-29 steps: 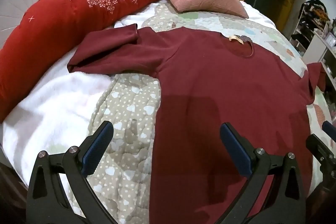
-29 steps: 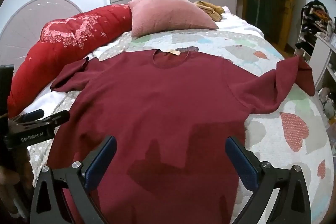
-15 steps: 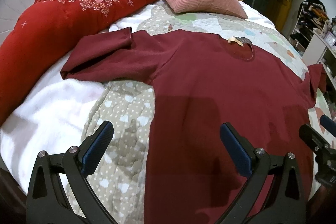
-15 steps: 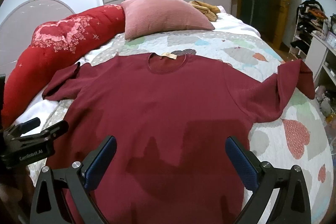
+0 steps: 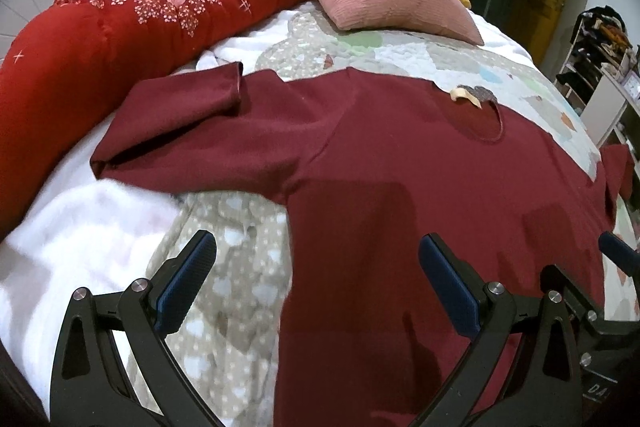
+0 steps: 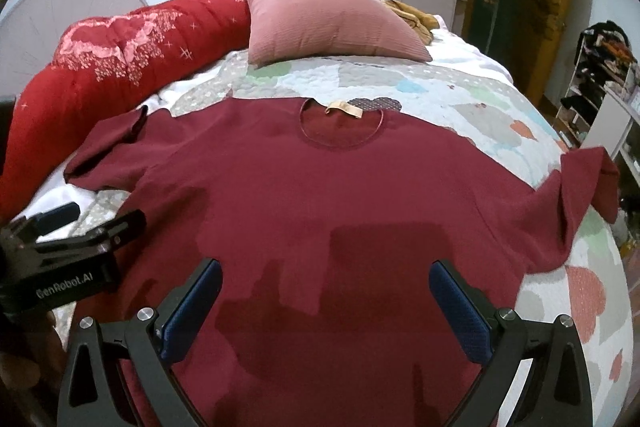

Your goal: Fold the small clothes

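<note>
Shirt (image 6: 340,211), maroon, lay flat, neck away, on the quilted bed (image 6: 460,95). Compared with the earlier frames, both cameras had advanced over its lower body, indicating an approach to the first fold. Left hand-held gripper (image 5: 316,279) straddled the shirt's left edge, jaws wide, holding nothing; right hand-held gripper (image 6: 326,303) likewise wide. Hem position probably lay below view.
</note>
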`<state>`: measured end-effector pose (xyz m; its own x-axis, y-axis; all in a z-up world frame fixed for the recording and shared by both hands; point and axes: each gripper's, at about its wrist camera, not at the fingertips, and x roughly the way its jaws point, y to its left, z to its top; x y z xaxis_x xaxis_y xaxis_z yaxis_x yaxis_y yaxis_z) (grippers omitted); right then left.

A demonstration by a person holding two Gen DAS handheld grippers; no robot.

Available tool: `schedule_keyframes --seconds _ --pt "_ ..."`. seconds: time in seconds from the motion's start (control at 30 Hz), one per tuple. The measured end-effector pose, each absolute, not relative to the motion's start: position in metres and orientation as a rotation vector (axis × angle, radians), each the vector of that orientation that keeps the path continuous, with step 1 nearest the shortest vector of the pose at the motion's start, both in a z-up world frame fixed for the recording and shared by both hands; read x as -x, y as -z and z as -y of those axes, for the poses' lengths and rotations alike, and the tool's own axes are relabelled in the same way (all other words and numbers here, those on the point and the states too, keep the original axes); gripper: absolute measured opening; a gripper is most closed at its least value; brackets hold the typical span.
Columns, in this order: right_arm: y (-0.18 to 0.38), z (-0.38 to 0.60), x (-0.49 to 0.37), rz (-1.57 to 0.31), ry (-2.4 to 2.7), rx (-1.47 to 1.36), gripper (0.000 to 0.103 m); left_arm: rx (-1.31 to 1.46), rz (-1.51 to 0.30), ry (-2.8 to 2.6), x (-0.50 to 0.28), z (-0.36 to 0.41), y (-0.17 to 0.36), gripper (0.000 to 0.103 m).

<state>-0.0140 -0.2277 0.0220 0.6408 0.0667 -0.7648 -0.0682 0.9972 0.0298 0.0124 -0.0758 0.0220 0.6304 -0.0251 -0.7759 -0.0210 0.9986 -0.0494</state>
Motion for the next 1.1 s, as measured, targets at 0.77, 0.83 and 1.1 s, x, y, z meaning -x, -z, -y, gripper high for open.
schedule_keyframes --seconds 0.77,0.83,1.1 --pt "-0.007 0.208 -0.040 -0.893 -0.056 -0.062 0.103 0.054 -0.864 -0.079 -0.034 0.044 -0.006 0.102" --pt "-0.007 0.204 -0.040 -0.884 -0.058 -0.048 0.103 0.064 -0.870 -0.087 -0.034 0.039 -0.004 0.102" --pt "-0.003 0.197 -0.043 -0.893 -0.066 -0.038 0.103 0.071 -0.877 -0.097 -0.037 0.035 -0.002 0.102"
